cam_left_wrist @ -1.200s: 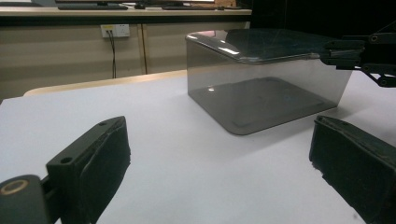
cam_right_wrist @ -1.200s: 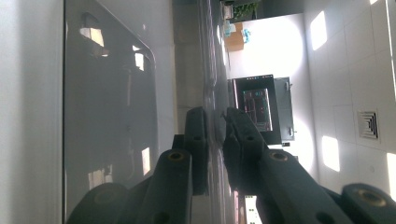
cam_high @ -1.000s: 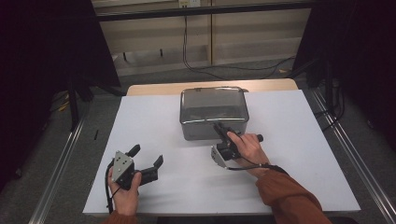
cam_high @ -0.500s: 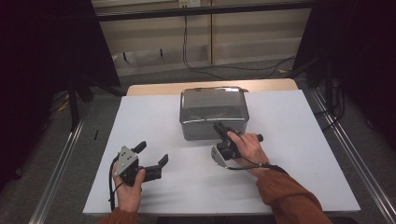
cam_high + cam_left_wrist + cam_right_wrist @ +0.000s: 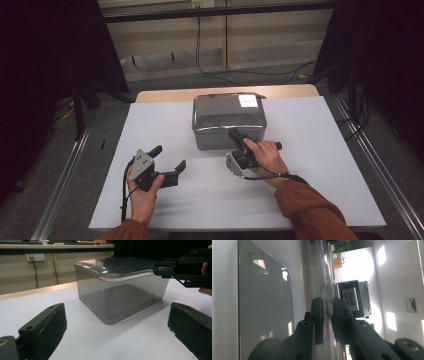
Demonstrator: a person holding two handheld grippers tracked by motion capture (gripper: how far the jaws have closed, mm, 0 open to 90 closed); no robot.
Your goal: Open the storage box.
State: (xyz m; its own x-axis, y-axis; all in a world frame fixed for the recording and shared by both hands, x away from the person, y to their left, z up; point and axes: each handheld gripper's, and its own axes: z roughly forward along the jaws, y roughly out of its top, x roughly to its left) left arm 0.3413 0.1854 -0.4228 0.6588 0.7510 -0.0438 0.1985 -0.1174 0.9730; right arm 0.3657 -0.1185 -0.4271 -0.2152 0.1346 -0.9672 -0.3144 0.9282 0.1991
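The right claw (image 5: 234, 134) is pinched narrow on the near edge of the lid (image 5: 227, 110) of a smoky translucent box (image 5: 220, 137), one jaw above the lid's rim and one below it; in the right gripper view the two black jaws stand almost together with the glossy lid edge (image 5: 325, 302) running between them. The person's right hand (image 5: 262, 155) holds that claw turned on its side just in front of the box, with an orange sleeve (image 5: 312, 212) behind it. The box sits at the middle of the far half of the white counter (image 5: 320, 165), its lid on. The left claw (image 5: 169, 159) is spread wide and holds nothing, resting low over the counter well to the left of the box and nearer the person, jaws pointing toward it.
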